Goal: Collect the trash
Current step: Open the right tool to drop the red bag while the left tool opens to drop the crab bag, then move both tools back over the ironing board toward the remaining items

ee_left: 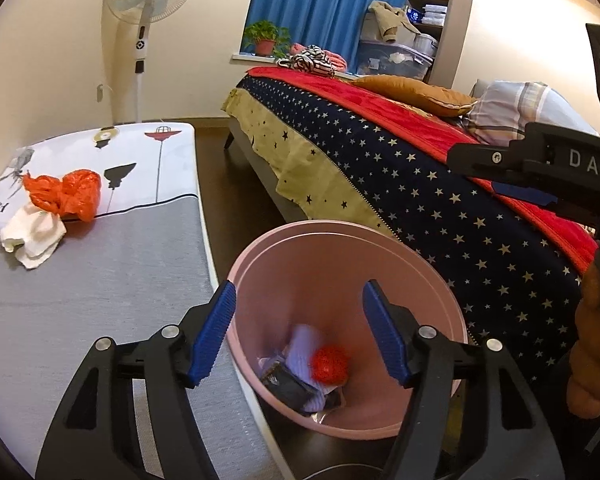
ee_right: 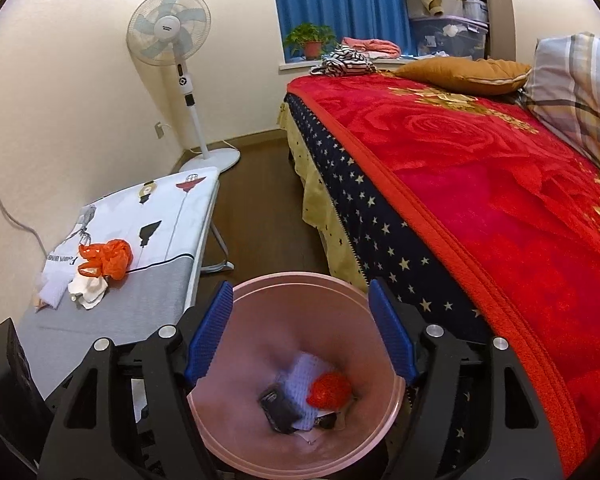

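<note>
Left wrist view: left claw (ee_left: 296, 332) hanging over the pink bin (ee_left: 428, 280), blue pads well apart, nothing between them.
Right wrist view: right claw (ee_right: 298, 330) also over the pink bin (ee_right: 300, 280), pads spread wide, nothing gripped.
Right claw from the left wrist view: black body (ee_left: 540, 172) above and to the right of the bin, in front of the bed; a hand (ee_left: 592, 340) on its grip.
Bin contents: red crumpled ball (ee_right: 330, 390), pale lilac cloth-like piece (ee_right: 304, 376) and dark wrapper (ee_right: 280, 406) at the bottom, touching one another.
Bin position: on the dark floor, between the counter (ee_right: 156, 308) on its left and the bed (ee_right: 480, 208) on its right.
Trash left of the bin: orange plastic bag (ee_left: 66, 194) on the counter, well apart from the bin; white crumpled tissue (ee_left: 30, 238) touching the bag's near side.
Further left of the bin: another pale folded piece (ee_right: 54, 290) on the counter just beside the tissue.
Beyond the bin: standing fan (ee_right: 170, 32) by the wall, past the counter's far end.
</note>
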The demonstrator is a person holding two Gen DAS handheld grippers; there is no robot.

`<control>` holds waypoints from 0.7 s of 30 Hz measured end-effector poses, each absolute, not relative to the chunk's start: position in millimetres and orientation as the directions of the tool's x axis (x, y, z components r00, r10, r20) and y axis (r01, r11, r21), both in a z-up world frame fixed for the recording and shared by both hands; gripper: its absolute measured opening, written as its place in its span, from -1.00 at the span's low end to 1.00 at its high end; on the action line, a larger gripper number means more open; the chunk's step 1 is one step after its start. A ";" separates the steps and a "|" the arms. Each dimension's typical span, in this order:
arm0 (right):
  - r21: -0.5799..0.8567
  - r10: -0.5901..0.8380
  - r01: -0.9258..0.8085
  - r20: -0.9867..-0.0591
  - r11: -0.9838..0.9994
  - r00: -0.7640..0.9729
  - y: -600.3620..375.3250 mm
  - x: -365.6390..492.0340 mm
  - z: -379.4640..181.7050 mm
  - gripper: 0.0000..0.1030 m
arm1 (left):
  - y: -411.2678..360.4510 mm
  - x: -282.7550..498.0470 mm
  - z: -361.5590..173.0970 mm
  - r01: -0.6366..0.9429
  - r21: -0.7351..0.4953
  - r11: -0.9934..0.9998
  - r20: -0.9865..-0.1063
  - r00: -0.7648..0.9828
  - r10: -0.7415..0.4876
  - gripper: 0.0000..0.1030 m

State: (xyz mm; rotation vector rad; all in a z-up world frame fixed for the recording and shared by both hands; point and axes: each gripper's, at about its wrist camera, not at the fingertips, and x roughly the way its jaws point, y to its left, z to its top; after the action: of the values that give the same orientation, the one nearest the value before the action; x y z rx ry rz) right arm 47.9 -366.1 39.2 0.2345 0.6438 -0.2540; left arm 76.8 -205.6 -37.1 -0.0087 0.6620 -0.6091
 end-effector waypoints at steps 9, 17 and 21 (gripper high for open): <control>0.158 -0.106 0.226 -0.544 0.961 0.832 -344.3 45.9 51.8 0.16 | -169.1 78.1 -31.3 0.458 -0.188 0.869 -0.560 0.677 -0.478 -0.06; 0.187 0.004 0.104 -0.501 0.977 0.865 -308.2 65.5 51.3 -0.36 | -118.3 86.0 -27.5 0.329 -0.196 0.924 -0.549 0.744 -0.382 -0.48; 0.220 0.080 0.037 -0.500 0.975 0.862 -284.2 86.1 41.4 -0.51 | -91.7 90.6 -24.7 0.244 -0.189 0.951 -0.542 0.782 -0.308 -0.58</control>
State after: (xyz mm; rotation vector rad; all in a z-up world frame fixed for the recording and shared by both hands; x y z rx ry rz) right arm 86.1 -284.2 41.4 0.2262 0.5316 0.0228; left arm 90.6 -91.7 -24.7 -0.1104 0.6032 -0.2990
